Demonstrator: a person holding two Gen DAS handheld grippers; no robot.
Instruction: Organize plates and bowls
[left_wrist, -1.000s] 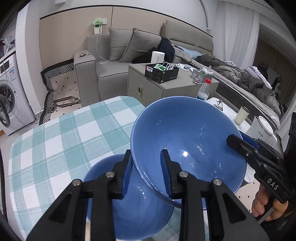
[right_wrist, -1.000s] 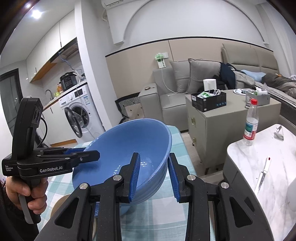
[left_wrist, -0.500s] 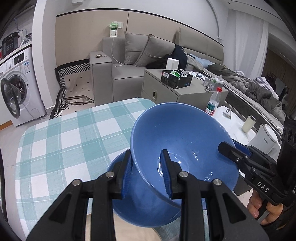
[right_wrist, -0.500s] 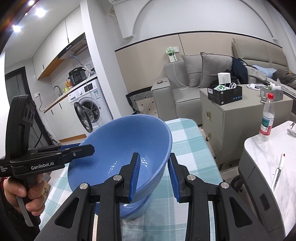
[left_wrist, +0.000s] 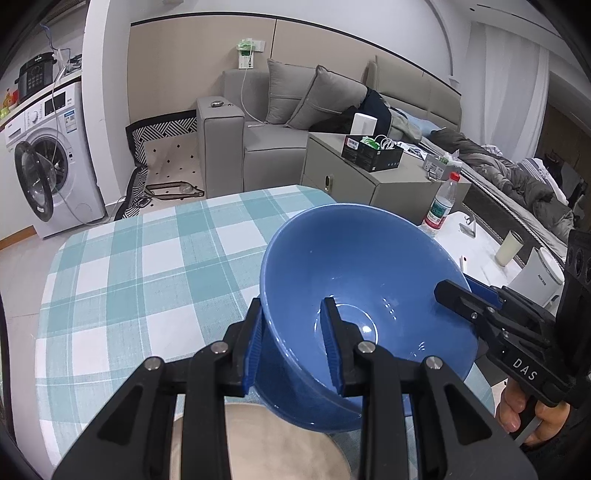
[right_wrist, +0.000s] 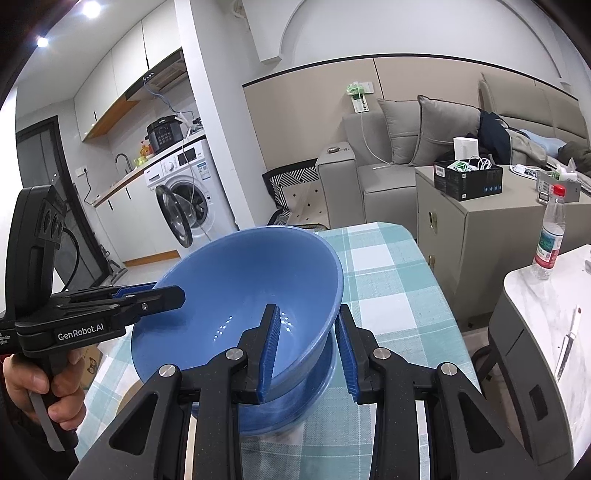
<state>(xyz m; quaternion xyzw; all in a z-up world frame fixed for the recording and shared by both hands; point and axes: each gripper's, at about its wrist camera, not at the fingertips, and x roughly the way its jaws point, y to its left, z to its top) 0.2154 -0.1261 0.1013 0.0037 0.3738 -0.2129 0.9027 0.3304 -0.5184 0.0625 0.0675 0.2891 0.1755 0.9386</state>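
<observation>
Both grippers hold one blue bowl (left_wrist: 369, 273) by opposite sides of its rim, tilted over the checked tablecloth (left_wrist: 129, 277). My left gripper (left_wrist: 293, 314) is shut on the near rim, one pad inside and one outside. Opposite it, the right gripper (left_wrist: 456, 291) clamps the far rim. In the right wrist view my right gripper (right_wrist: 306, 317) is shut on the bowl (right_wrist: 240, 288), and the left gripper (right_wrist: 173, 291) grips the other side. A second blue bowl (right_wrist: 295, 402) stands directly beneath on the table, mostly covered; whether the two touch I cannot tell.
A beige plate (left_wrist: 258, 443) lies close under my left gripper. A white marble side table (right_wrist: 535, 295) to the right carries a water bottle (right_wrist: 550, 236) and a knife (right_wrist: 569, 339). Behind stand a grey cabinet (right_wrist: 480, 229), a sofa and a washing machine (right_wrist: 184, 192).
The held bowl has come down and over the lower bowl, which is now mostly hidden beneath it. Both grippers moved with it and kept their grip.
</observation>
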